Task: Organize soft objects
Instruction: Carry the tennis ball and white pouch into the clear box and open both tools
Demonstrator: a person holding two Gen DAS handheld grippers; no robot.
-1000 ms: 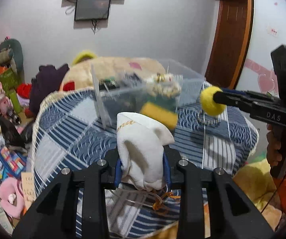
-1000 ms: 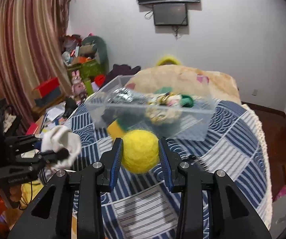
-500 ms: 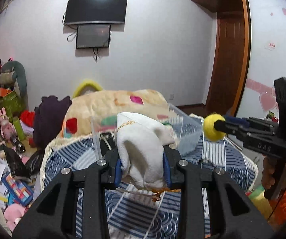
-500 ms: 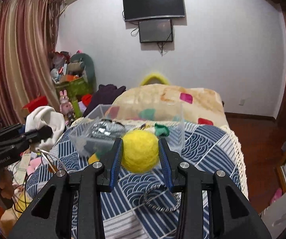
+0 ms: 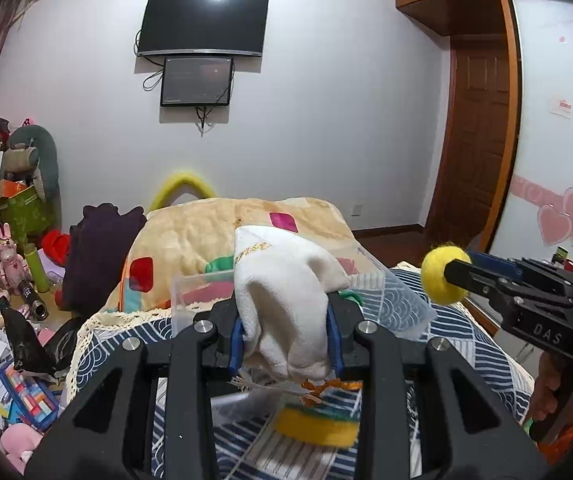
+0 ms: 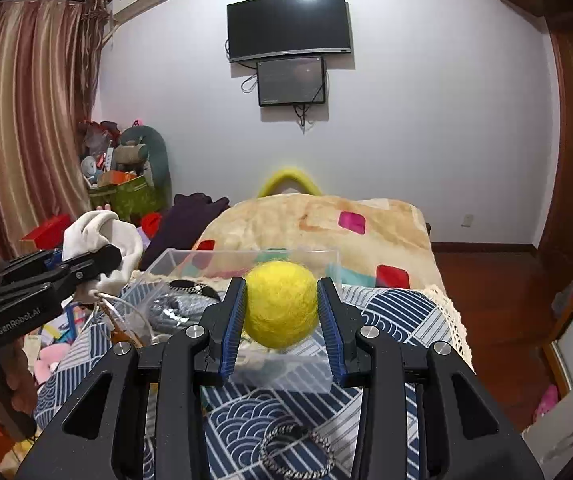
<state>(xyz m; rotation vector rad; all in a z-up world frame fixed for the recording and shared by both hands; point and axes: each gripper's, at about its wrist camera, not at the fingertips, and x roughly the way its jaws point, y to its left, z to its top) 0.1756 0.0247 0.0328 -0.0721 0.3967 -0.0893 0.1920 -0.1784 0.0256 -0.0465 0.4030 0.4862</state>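
Note:
My left gripper (image 5: 284,338) is shut on a white cloth pouch (image 5: 286,300) with orange drawstrings hanging below it. It also shows in the right wrist view (image 6: 102,240), held at the left. My right gripper (image 6: 282,312) is shut on a yellow felt ball (image 6: 282,304), seen at the right in the left wrist view (image 5: 442,276). Both are held up above and in front of a clear plastic box (image 6: 318,376) holding several small items. A yellow and green sponge (image 5: 318,426) lies below my left gripper.
The box stands on a blue and white patterned cover (image 6: 398,316). A striped braided ring (image 6: 298,450) lies on it near me. A beige blanket (image 6: 326,220) is piled behind. Toys and clutter (image 5: 14,360) fill the floor at left. A door (image 5: 478,140) is at right.
Both grippers have risen and tilted up, so the box and cover sit lower in view and more wall shows. Each keeps its grip on its object.

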